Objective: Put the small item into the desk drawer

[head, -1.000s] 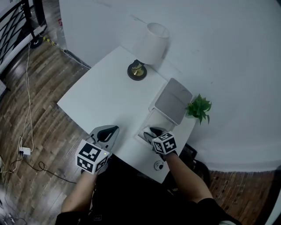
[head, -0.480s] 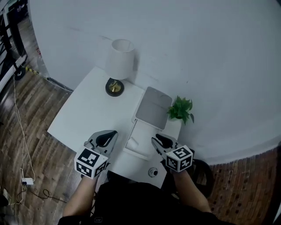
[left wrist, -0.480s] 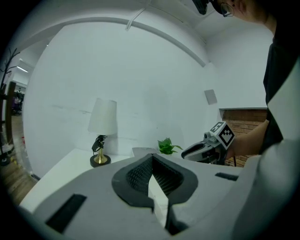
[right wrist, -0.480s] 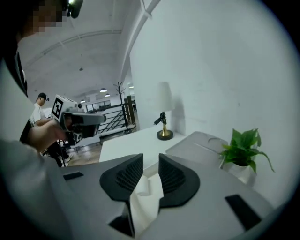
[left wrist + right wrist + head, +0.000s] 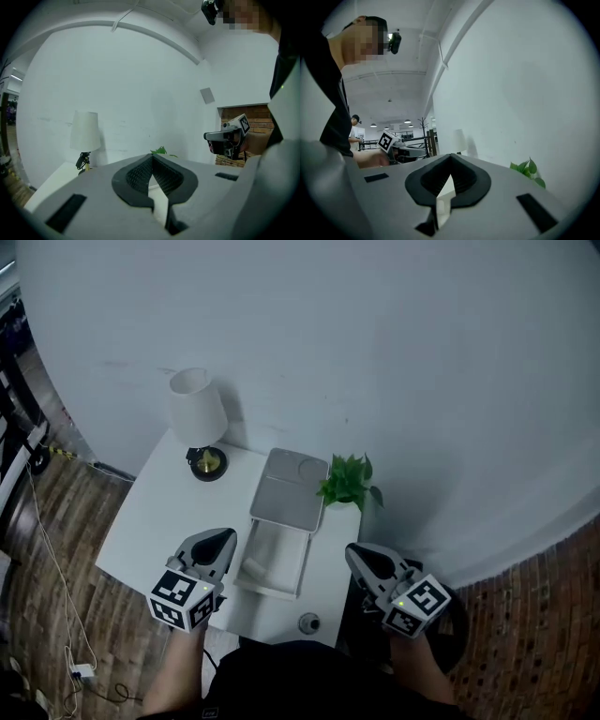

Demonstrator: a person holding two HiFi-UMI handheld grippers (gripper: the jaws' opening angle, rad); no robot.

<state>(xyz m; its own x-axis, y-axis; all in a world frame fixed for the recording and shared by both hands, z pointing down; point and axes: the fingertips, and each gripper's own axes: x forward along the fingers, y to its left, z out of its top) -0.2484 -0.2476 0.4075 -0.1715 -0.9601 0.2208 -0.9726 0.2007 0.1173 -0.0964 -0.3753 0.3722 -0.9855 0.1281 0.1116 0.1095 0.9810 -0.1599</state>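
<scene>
The drawer (image 5: 281, 589) stands open in the white desk (image 5: 150, 521), in the head view. A small pale item (image 5: 251, 568) lies in its near left corner. My left gripper (image 5: 225, 537) hovers just left of the drawer, jaws shut and empty; in its own view the left gripper (image 5: 151, 158) tips meet. My right gripper (image 5: 355, 553) is off the desk's right edge, apart from the drawer, shut with nothing in it. In its own view the right gripper (image 5: 450, 158) tips touch too.
A white-shaded lamp (image 5: 197, 413) stands at the desk's back left. Behind the drawer lies a grey flat slab (image 5: 291, 488), with a small green plant (image 5: 347, 482) at its right. A round knob (image 5: 309, 622) sits on the desk's front. The white wall is close behind.
My right gripper has come out from over the drawer, moved right past the desk edge, and its jaws have shut. The head view has swung; the left gripper stays beside the drawer.
</scene>
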